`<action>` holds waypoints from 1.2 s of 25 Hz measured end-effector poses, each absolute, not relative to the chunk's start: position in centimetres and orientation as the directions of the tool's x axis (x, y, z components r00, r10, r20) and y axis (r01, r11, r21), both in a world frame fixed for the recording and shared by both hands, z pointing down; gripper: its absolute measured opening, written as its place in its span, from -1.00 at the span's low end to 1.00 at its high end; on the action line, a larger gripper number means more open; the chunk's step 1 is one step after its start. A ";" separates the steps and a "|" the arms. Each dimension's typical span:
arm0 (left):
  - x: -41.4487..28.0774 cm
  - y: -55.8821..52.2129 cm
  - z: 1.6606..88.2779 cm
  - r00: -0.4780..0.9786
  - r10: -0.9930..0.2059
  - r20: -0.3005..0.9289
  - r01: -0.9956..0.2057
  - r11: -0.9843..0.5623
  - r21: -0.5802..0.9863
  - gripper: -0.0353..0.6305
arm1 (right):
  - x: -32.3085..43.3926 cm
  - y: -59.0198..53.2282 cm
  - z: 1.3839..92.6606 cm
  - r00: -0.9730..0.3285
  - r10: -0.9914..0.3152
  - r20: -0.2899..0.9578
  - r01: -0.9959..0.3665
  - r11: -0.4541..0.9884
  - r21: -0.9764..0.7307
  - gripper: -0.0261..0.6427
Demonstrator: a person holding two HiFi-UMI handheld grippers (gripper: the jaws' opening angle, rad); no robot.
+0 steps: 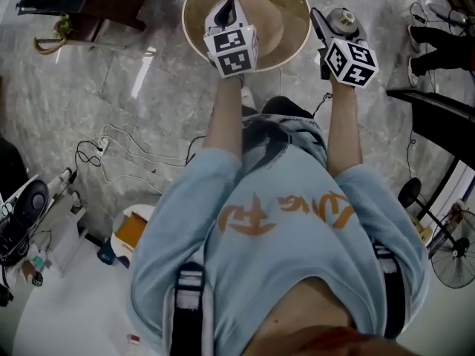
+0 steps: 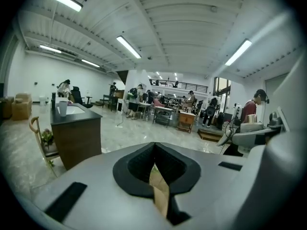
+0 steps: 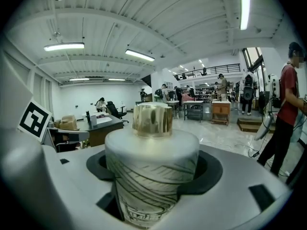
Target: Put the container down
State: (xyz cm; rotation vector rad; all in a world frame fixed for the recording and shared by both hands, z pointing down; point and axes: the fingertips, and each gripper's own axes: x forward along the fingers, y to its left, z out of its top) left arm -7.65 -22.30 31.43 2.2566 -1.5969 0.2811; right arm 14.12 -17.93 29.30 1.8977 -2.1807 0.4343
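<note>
Clamps container (image 3: 151, 147) in right hand-held gripper (image 3: 153, 186), pinches tray (image 1: 276, 22) rim in left hand-held gripper (image 2: 158, 176); risks toppling the tall container if released tilted.

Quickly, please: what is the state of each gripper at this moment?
Left gripper: closed on the rim of the round tan shallow bowl.
Right gripper: closed on the white patterned cylindrical container with a gold cap.

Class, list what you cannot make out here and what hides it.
1. Head view: the tray's far rim is cut off by the top edge.
2. Left gripper view: the left gripper hides all but a thin edge of the tray.
3. Right gripper view: the container's base is hidden down between the jaws, and its print is blurred.
</note>
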 end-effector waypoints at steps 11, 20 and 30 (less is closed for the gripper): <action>-5.0 -21.8 31.9 0.319 -0.866 0.386 -0.948 -0.280 0.154 -0.82 | 15.5 -18.4 29.9 -0.208 -0.915 0.346 -0.978 0.195 -0.074 0.15; -5.6 -24.4 38.9 0.309 -0.809 0.500 -0.951 -0.255 0.175 -0.82 | 12.6 -21.2 37.5 -0.286 -0.840 0.462 -0.958 0.260 -0.121 0.15; -4.2 -22.8 47.0 0.335 -0.741 0.582 -0.942 -0.285 0.179 -0.82 | 10.4 -17.9 46.7 -0.357 -0.745 0.564 -0.934 0.300 -0.195 0.15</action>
